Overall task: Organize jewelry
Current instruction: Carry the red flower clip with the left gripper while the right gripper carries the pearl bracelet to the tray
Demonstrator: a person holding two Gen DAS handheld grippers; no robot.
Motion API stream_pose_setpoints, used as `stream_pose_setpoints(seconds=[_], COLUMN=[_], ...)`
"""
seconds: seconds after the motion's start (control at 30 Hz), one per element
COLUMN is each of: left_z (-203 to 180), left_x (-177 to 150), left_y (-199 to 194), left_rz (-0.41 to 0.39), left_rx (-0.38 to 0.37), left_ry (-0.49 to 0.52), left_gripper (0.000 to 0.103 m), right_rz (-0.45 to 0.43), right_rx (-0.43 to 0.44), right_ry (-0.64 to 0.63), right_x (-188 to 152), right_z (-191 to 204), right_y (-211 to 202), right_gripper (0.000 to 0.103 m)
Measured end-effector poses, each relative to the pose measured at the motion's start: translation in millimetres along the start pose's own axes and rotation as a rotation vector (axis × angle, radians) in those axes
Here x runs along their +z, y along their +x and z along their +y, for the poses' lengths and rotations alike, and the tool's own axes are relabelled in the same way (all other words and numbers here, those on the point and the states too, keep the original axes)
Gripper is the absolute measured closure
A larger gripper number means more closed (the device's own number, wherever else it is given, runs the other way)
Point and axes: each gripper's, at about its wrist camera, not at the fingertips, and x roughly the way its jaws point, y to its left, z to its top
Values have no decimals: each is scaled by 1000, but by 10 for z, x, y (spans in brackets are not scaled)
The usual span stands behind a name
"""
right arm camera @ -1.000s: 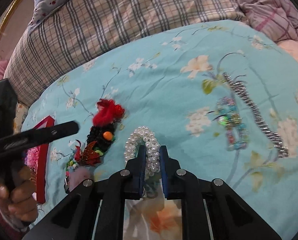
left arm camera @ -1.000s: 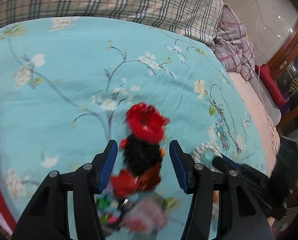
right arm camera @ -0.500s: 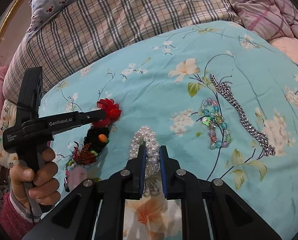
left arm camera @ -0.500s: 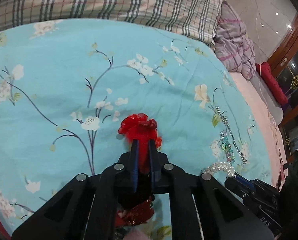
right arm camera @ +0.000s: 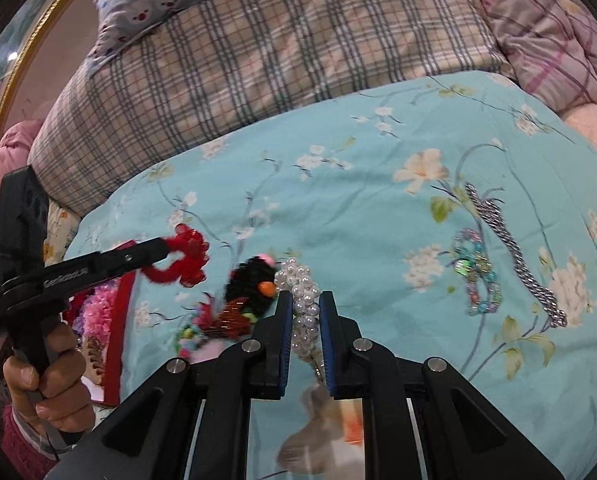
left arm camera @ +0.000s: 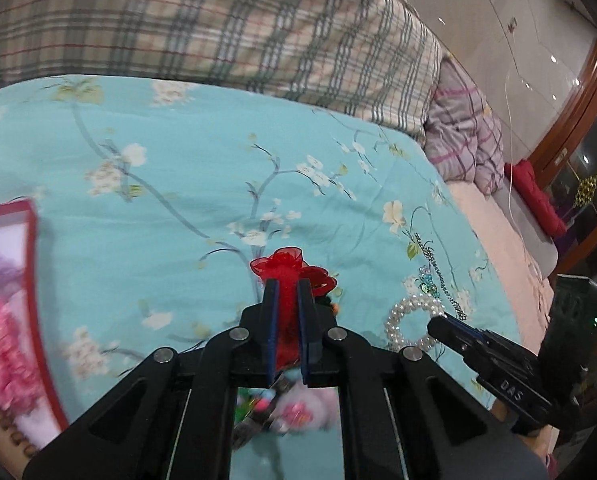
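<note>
We see left hand-held gripper (left arm camera: 287, 286) clamped narrow on red flower hair ornament (left arm camera: 294, 266), lifted clear of teal floral bedspread (left arm camera: 178, 184). Right hand-held gripper (right arm camera: 305, 300) pinches pearl bracelet (right arm camera: 303, 294), jaws nearly closed around beads. Black beaded piece (right arm camera: 250, 284) lies just beside pearls (blurred, details unclear). Pastel bead bracelet (right arm camera: 476, 276) and silver chain (right arm camera: 510, 248) lie side by side on bedspread, right of pearls. Red-rimmed box (left arm camera: 38, 300) at left holds pink trinkets. Hand (right arm camera: 44, 380) grips left tool handle.
</note>
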Motion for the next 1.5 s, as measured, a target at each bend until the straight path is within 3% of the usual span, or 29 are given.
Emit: stream_pose_setpoints(seconds=[0.77, 1.5], left_z=[1113, 1868], left_x=[-655, -907], left_y=[-1279, -1795], left_rz=[-129, -190], left_rx=[149, 255], left_ry=[-201, -325], left_gripper=[97, 97], right_rz=[32, 116], right_rx=[188, 359], right_ry=[-185, -279], right_x=[-87, -318], right_z=[1456, 2570], right_y=[156, 585], right_gripper=[90, 90])
